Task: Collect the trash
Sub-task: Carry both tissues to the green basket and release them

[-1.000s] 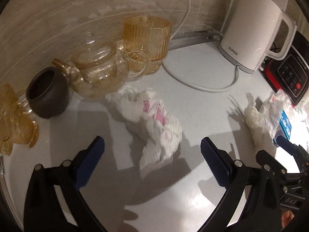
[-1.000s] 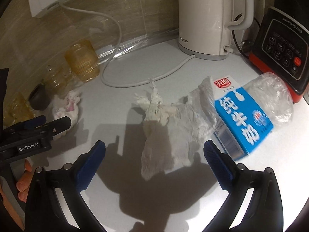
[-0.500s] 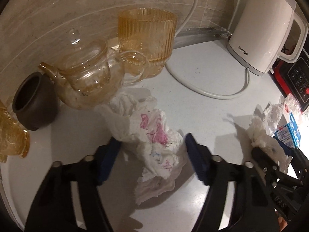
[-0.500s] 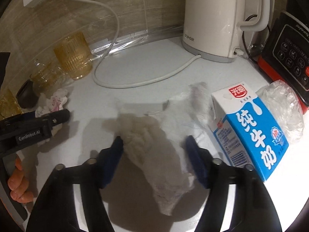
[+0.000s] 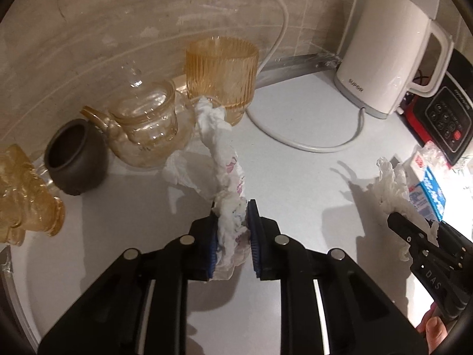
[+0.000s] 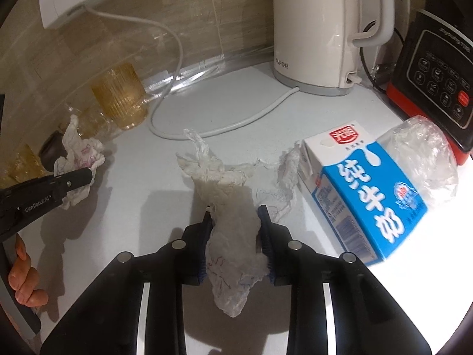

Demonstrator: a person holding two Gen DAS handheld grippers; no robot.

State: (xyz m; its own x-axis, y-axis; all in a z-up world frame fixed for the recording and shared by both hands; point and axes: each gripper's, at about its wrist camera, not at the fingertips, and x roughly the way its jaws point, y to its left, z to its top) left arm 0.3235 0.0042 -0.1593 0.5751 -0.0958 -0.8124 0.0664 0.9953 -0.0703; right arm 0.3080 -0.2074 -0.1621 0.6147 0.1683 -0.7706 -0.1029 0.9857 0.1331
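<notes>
Left gripper (image 5: 231, 207): blue pads are clamped on a crumpled pink-printed tissue (image 5: 224, 159), which is raised off the grey countertop (image 5: 295, 177), its upper end reaching in front of the amber ribbed glass (image 5: 220, 74) and the glass teapot (image 5: 145, 124).

Right gripper (image 6: 235, 211): fingers are closed on a white crumpled tissue (image 6: 230, 207), held just left of the blue milk carton (image 6: 363, 195). A crumpled clear plastic bag (image 6: 422, 159) is seen behind the carton. White kettle (image 6: 322, 29): placed at the wall.

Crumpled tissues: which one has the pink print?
The tissue clamped in the left gripper, beside the glass teapot. The tissue in the right gripper is plain white, next to the milk carton.
</notes>
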